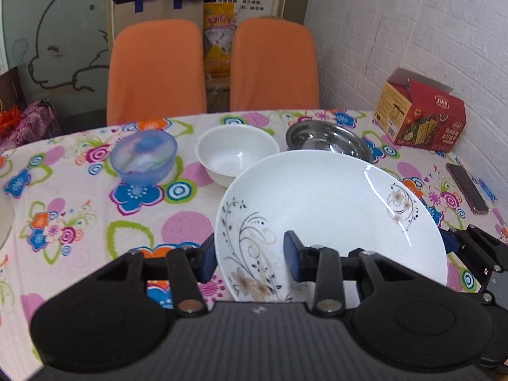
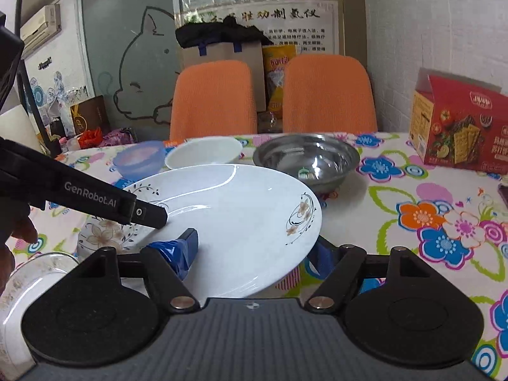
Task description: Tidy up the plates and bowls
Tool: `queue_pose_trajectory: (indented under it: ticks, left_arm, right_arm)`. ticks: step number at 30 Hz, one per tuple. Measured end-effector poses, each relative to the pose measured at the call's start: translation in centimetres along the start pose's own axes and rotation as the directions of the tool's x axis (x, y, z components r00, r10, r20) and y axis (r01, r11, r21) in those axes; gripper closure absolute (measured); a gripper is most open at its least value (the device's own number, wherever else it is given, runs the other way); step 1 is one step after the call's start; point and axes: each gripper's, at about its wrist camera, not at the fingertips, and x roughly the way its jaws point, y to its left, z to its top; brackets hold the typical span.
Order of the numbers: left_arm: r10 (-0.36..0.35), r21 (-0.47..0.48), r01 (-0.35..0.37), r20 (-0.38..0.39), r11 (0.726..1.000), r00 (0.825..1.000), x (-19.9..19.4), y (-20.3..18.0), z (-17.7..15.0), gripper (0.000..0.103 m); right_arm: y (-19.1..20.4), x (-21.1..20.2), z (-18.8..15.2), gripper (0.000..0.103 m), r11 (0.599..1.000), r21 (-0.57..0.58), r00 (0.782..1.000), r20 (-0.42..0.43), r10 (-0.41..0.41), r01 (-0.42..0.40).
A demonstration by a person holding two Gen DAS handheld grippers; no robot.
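A white plate with brown flower prints is held between both grippers, a little above the flowered tablecloth. My left gripper is shut on its left rim, one blue pad outside the rim and one on the plate's face. In the right wrist view my right gripper is shut on the plate, one finger on top and one under the right rim. The left gripper's finger reaches in from the left. Behind the plate stand a blue translucent bowl, a white bowl and a steel bowl.
A red cracker box stands at the back right by the white wall, and a phone lies near the right edge. A clear glass dish sits at the near left. Two orange chairs stand behind the table. A hand shows at the left.
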Motion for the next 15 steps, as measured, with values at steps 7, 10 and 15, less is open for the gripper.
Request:
queue_pose_trajectory:
  ticks: [7,10,15]
  left_arm:
    - [0.120,-0.031,-0.118,0.070,0.993,0.990,-6.9,3.8,-3.9,0.066]
    - [0.176,-0.061,-0.173,0.049,0.983,0.983,-7.8,5.5,-6.6,0.066]
    - [0.207,-0.098,-0.206,0.005,0.974,0.978,-7.9,7.2,-11.0,0.066]
  right_arm:
    - [5.1,-3.2,0.9,0.040,0.994,-0.059,0.991,0.086,0.098,-0.094]
    - [7.4,-3.1,-0.2,0.040,0.985,-0.061,0.984,0.071,0.166,-0.162]
    - [10.7,-2.7,-3.3,0.040,0.970,-0.055,0.972,-0.009,0.235,-0.235]
